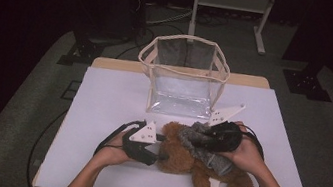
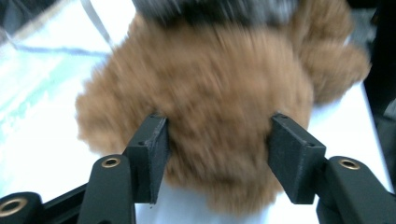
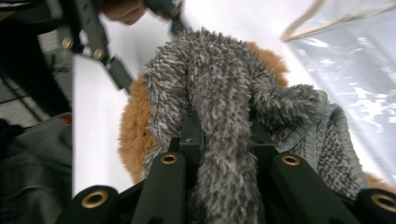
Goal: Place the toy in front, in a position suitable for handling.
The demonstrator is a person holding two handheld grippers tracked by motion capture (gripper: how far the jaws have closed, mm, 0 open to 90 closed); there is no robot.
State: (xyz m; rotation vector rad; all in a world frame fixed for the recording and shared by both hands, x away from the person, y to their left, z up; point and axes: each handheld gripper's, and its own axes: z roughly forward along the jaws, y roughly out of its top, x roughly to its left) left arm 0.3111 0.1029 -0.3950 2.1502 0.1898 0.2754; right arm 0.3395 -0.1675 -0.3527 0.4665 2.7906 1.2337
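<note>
White counter (image 1: 103, 93) w/ a wood edge is sitting in a dark room, a clear bag (image 1: 183, 76) standing at its back. Brown teddy (image 1: 184, 157) is lying near the front; grey fuzzy garment (image 3: 219, 107) is hiding its head. Left tool (image 2: 217, 154) is straddling fur, jaws apart, fur blurry; right tool (image 3: 226, 140) is clamping the garment.

Left claw (image 2: 219, 154) jaws stand apart, flanking brown plush fur (image 2: 205, 93); pad contact unclear. Grey fuzzy fabric (image 2: 215, 9) at 12 o'clock. White surface (image 2: 42, 93) at 9 o'clock.
</note>
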